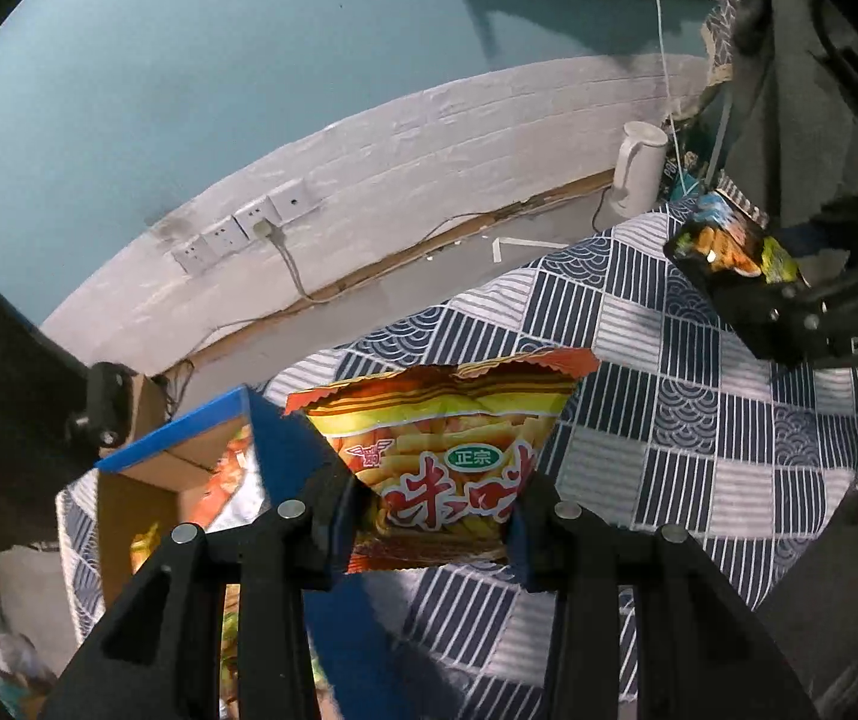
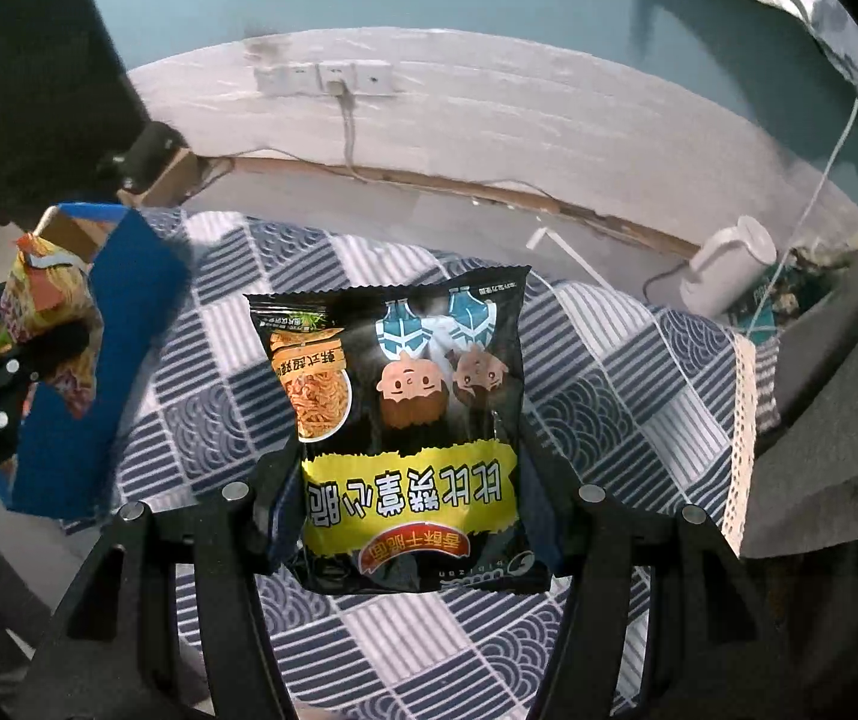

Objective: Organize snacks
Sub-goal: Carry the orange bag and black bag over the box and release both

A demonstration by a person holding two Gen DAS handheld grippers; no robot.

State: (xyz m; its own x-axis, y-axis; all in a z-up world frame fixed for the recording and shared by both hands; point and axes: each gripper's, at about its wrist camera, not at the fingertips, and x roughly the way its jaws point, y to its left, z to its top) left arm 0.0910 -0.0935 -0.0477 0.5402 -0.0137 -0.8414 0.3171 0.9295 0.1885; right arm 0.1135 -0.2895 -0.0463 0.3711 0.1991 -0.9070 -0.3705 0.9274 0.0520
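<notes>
Both tongs clamped snack packets, left gripper on orange bag, right gripper on black bag; blue box at left held some, these two remained unstowed.

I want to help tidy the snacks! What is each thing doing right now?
Orange snack bag: held up off the table, squeezed by the left gripper.
Black snack bag: held up, upside down, squeezed by the right gripper.
Blue cardboard box: open on top, snacks already inside.
White kettle: standing upright, lid shut.
Wall socket: plug in it.
</notes>
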